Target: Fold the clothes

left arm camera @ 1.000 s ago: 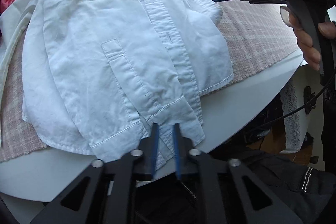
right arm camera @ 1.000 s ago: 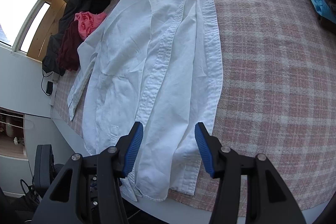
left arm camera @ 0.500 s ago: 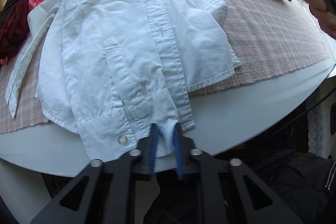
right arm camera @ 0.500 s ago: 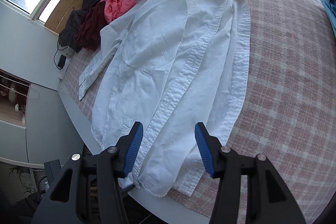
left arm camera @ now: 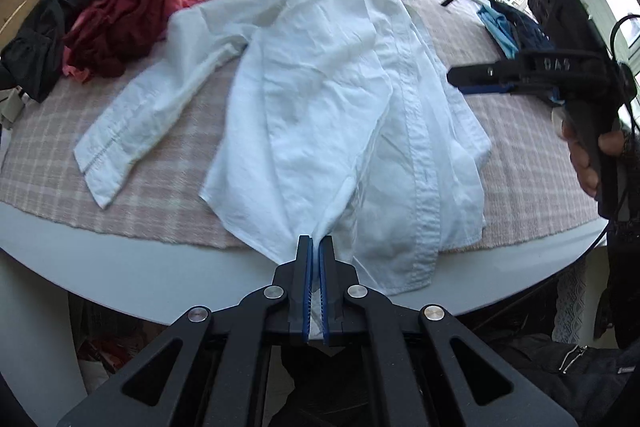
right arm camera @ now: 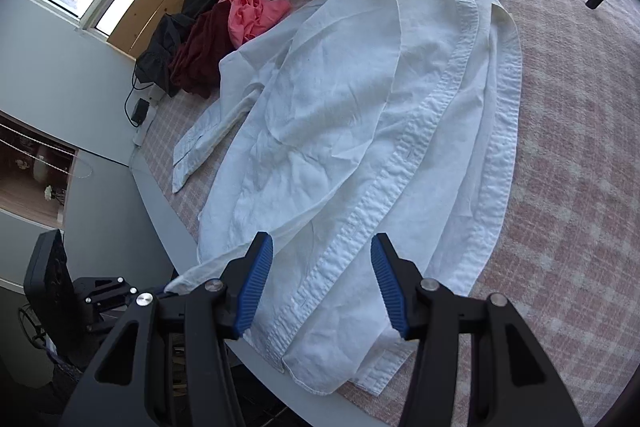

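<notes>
A white shirt (left arm camera: 320, 99) lies spread on the pink checked cloth (left arm camera: 536, 163) over the worktop (left arm camera: 160, 267), its hem at the near edge. The left gripper (left arm camera: 316, 247) is pressed together, pinching the shirt's hem corner and lifting it off the cloth. The right gripper (right arm camera: 322, 255) hovers just above the shirt's button band, jaws spread, holding nothing. A heap of dark and pink clothes (left arm camera: 120, 15) sits beyond the shirt's sleeve.
</notes>
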A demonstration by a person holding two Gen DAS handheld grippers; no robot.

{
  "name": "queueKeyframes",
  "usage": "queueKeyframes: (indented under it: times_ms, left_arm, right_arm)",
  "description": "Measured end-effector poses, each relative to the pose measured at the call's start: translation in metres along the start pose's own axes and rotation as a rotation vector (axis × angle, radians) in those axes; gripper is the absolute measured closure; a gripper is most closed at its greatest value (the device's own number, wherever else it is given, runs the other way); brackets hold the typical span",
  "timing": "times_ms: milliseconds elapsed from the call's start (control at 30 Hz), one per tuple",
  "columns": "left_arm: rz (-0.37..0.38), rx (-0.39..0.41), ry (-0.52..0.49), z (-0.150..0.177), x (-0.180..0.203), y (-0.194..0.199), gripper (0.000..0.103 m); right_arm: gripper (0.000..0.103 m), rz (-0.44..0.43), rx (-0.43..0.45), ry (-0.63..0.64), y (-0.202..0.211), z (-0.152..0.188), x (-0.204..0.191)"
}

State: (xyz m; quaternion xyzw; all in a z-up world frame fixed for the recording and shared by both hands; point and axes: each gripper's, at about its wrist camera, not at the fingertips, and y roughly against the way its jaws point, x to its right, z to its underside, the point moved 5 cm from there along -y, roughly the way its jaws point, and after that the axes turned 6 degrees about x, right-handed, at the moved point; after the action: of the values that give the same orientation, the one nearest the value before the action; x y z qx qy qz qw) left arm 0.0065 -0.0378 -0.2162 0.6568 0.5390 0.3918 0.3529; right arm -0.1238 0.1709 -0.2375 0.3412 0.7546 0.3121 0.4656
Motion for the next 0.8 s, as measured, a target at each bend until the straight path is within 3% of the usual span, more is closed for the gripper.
queueKeyframes:
  times_ms: [200, 300, 433, 533, 733, 800]
  left_arm:
    - [-0.080, 0.131, 0.054, -0.068, -0.103, 0.042, 0.100]
    - [-0.089, 0.158, 0.113, -0.093, -0.165, 0.040, 0.100]
    - [-0.071, 0.078, 0.218, -0.100, -0.237, -0.001, 0.100]
    - [-0.017, -0.010, 0.253, -0.089, -0.255, -0.033, 0.100]
    - [0.099, -0.049, 0.324, -0.079, -0.270, -0.034, 0.100]
    - [0.115, -0.064, 0.342, -0.078, -0.279, -0.038, 0.100]
  right_arm:
    - [0.052, 0.099, 0.053, -0.007, -0.023, -0.064, 0.012]
    - [0.052, 0.183, 0.036, 0.007, -0.049, -0.091, 0.018]
    - [0.052, 0.257, -0.026, -0.009, -0.091, -0.110, 0.024]
    - [0.052, 0.290, -0.027, -0.043, -0.104, -0.126, 0.026]
    - [0.052, 0.334, 0.032, -0.014, -0.107, -0.184, 0.017]
    - [0.052, 0.381, -0.013, 0.004, -0.124, -0.197, 0.025]
